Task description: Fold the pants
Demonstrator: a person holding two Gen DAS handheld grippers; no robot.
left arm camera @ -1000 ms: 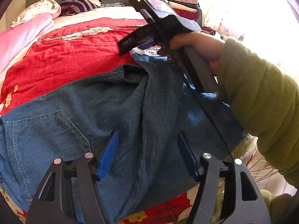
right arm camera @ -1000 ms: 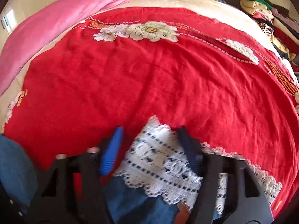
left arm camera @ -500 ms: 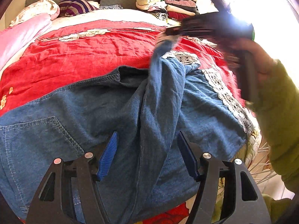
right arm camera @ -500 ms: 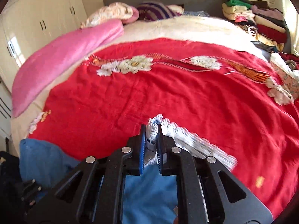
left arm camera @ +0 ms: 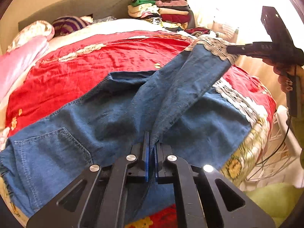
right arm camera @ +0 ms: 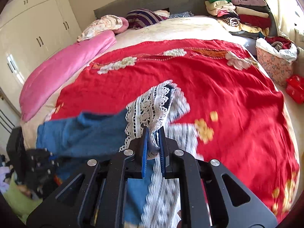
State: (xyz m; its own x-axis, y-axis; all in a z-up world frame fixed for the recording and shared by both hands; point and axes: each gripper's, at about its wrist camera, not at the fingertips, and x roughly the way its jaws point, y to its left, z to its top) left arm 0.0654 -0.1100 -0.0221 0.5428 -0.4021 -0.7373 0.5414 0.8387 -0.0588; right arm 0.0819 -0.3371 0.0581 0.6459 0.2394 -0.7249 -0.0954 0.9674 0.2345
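Denim pants (left arm camera: 106,125) with a lace hem (left arm camera: 214,46) lie spread on the red bedspread (left arm camera: 91,68), waistband and back pocket toward nine o'clock in my left camera, leg ends toward three o'clock at the edge of the bed. My left gripper (left arm camera: 151,148) is clamped on a fold of denim partway along the upper leg, and my right gripper (right arm camera: 153,140) is pinched tight on the lace hem (right arm camera: 150,106) of that same leg, so the leg hangs as a raised ridge between my two hands while the other leg lies flat beneath it. I judge the cloth to be soft and floppy but fairly weighty for its kind: it sags between the grips and will drag on the bedspread rather than slide. The lace looks like the weak spot, open-worked and likely to snag or stretch, so I would rather the pull went through the denim behind it; from the blurred right view I cannot say for sure how much denim is in those jaws. Good holds, to my mind, are the side seam, the hem corners and the waistband, where the stitching is thick.
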